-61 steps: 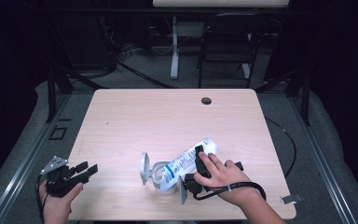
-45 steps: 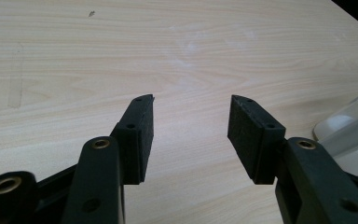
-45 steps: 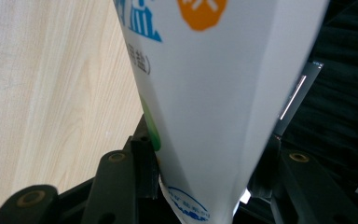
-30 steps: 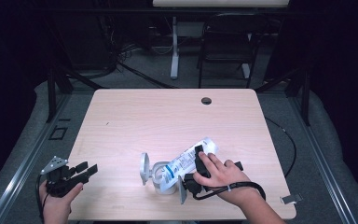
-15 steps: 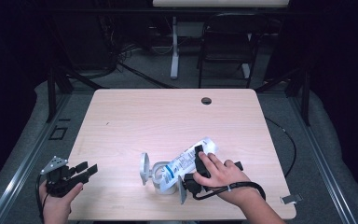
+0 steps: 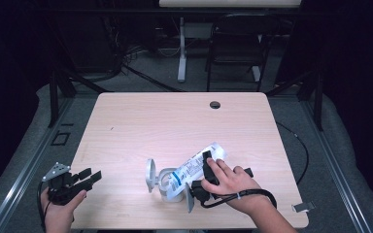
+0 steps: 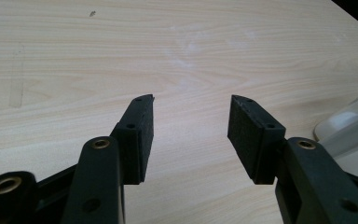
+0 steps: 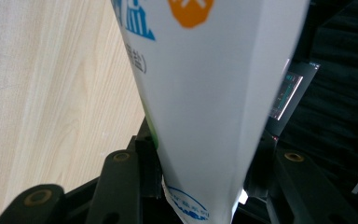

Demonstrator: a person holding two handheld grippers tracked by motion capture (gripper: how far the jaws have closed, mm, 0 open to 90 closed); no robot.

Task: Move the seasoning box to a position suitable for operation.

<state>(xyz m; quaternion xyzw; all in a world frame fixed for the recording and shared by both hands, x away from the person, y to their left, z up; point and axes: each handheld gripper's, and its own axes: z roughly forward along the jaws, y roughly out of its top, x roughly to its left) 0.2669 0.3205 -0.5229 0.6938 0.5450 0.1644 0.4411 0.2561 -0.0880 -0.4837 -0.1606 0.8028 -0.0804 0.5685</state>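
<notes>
A white pouch [image 6: 192, 166] with blue print lies tilted on the wooden table [image 6: 175, 121], its lower end at a white round container [image 6: 164, 182] whose lid [image 6: 149, 175] stands open. My right gripper [image 6: 202, 174] is shut on the pouch, under a hand. Its jaws have just closed a little further on it. In the right gripper view the pouch [image 8: 205, 84] sits pinched between both pads of the right gripper [image 8: 205, 161]. My left gripper [image 6: 91, 175] hovers at the table's near left corner, open and holding nothing [image 7: 191, 121]. The container's edge [image 7: 349, 130] shows to its right.
A cable hole [image 6: 215, 104] sits near the table's far edge. A dark chair [image 6: 238, 43] and a white table leg [image 6: 181, 48] stand beyond it. A small metal clip [image 6: 301, 207] lies at the near right corner. Bare wood stretches across the middle and far side.
</notes>
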